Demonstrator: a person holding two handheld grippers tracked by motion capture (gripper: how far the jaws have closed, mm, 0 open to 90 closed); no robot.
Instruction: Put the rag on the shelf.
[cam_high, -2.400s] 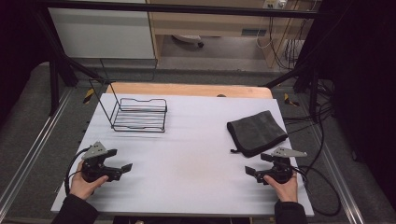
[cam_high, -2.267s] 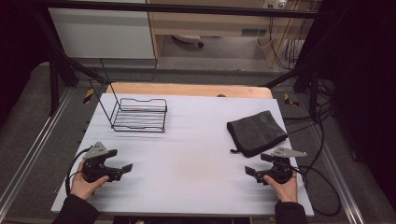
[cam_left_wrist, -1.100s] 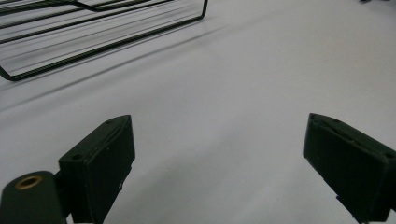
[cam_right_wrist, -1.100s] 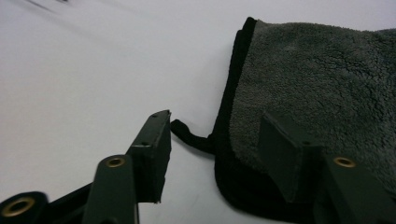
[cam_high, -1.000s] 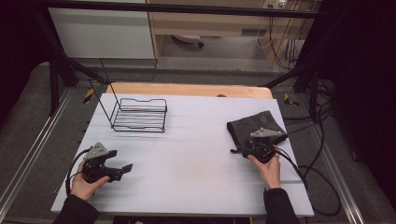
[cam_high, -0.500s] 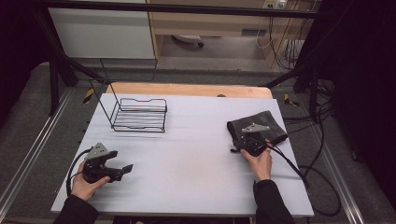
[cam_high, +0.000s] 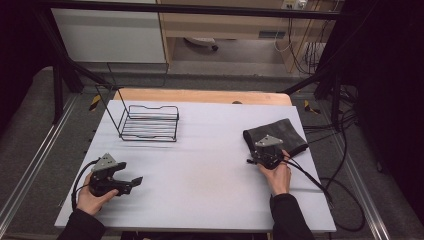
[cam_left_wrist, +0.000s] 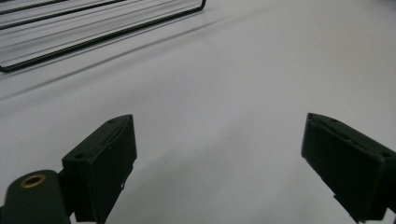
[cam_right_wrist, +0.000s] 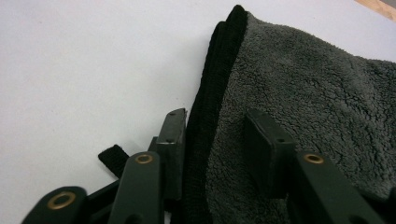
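Right gripper now up at the near left edge of the folded grey towel, no longer back at the near right of the table as a couple of seconds ago. Fingers straddling the towel's black hemmed border: one outside on the bare table, the other resting on the fleece. Jaws just been closing, with the hem between them; a gap visible beside the hem, so not yet pinched tight, by the look of it. Small black loop tag poking out beside the outer finger.

Towel lying flat at the far right of the table, well apart from the wire basket at the far left.

Left gripper parked low at the near left corner, same spot as before, fingers spread wide over bare table, holding nothing.

Judged from this: reach finished, grasp of the towel edge under way. Next probably a firmer squeeze on the hem, then a lift. Risk: catching only the top layer of the fold, letting the towel unfold on the way up.
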